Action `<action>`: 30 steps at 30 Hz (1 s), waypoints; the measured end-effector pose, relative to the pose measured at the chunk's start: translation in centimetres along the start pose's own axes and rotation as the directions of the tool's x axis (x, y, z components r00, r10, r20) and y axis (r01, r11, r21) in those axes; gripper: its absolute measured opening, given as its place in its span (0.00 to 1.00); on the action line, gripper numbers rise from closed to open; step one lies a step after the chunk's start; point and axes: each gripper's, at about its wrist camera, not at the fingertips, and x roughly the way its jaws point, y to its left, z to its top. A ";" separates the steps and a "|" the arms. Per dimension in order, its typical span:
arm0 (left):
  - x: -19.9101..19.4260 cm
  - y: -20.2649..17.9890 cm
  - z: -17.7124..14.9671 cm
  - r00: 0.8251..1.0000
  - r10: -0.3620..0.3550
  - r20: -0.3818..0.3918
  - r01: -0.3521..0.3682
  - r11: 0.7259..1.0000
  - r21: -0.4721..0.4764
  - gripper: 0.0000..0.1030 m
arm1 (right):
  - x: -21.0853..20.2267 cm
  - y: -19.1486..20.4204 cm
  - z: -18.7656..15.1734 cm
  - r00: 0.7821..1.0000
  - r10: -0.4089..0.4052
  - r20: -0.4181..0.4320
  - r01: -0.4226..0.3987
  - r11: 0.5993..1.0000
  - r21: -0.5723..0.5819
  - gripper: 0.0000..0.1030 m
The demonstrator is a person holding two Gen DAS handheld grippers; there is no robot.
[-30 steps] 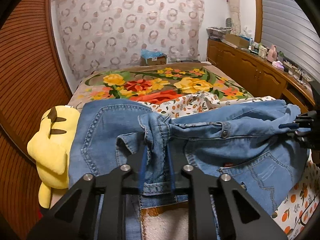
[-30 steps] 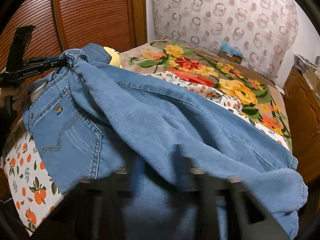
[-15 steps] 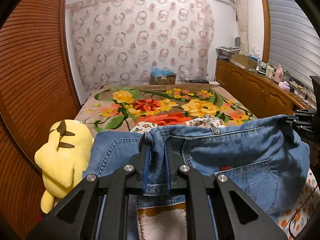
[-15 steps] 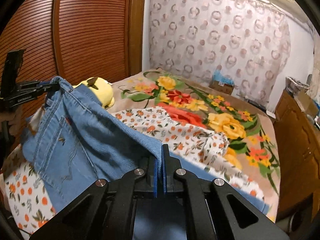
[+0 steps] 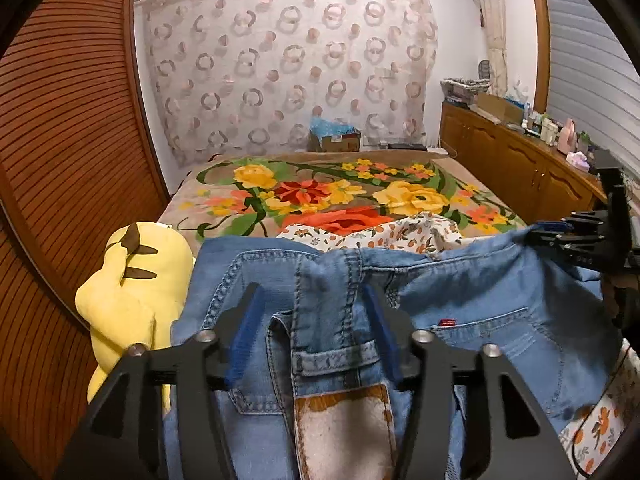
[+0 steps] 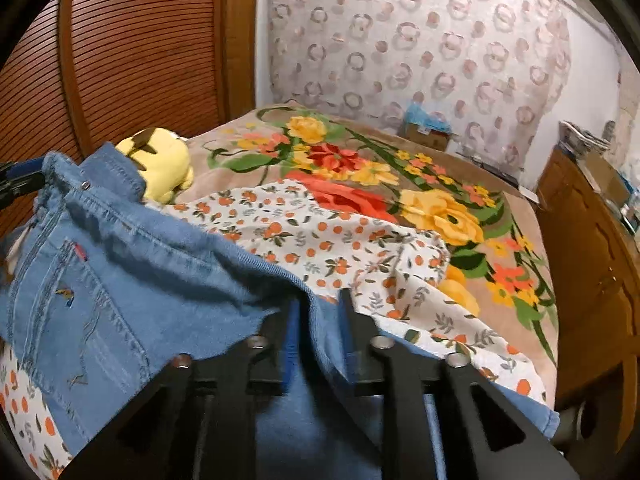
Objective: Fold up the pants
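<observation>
- The jeans [image 5: 480,300] lie bunched across the near end of the bed [image 5: 340,196], on a white orange-print sheet [image 6: 320,232].
- The left claw [image 5: 312,320] is opening; its blue pads stand clear of the waistband hanging between them.
- The right claw [image 6: 318,320] is opening too, with denim between its fingers, no longer pinched.
- A yellow plush toy [image 5: 136,280] sits just beside the jeans.

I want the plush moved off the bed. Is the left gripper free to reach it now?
Probably yes: the left gripper is opening, its pads off the jeans waistband between them, and the plush lies uncovered just beside it.
</observation>
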 end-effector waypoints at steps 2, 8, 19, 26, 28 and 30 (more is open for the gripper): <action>-0.7 -0.2 0.0 1.000 -0.010 0.018 0.010 1.000 -0.006 0.71 | 0.0 -0.3 0.6 1.000 -0.004 0.005 0.004 1.000 0.015 0.39; -1.8 -1.5 -0.3 0.999 -0.040 0.024 0.040 0.999 -0.003 0.73 | -2.8 -1.6 -0.9 0.999 0.018 0.039 -0.020 0.999 0.045 0.45; -2.0 -6.9 -2.0 0.992 -0.123 0.000 0.122 0.991 0.048 0.73 | -8.3 -6.2 -8.4 0.998 -0.058 0.014 0.056 0.991 0.123 0.46; -1.3 -10.3 -3.0 0.983 -0.178 -0.032 0.180 0.981 0.076 0.73 | -9.9 -9.4 -12.6 0.990 -0.130 -0.052 0.138 0.975 0.177 0.46; -1.1 -11.1 -3.3 0.982 -0.185 -0.041 0.188 0.978 0.086 0.73 | -9.7 -9.8 -13.1 0.988 -0.139 -0.070 0.149 0.972 0.181 0.46; -0.9 -11.5 -3.6 0.980 -0.192 -0.052 0.196 0.977 0.090 0.73 | -9.2 -9.9 -13.3 0.985 -0.149 -0.086 0.162 0.972 0.171 0.46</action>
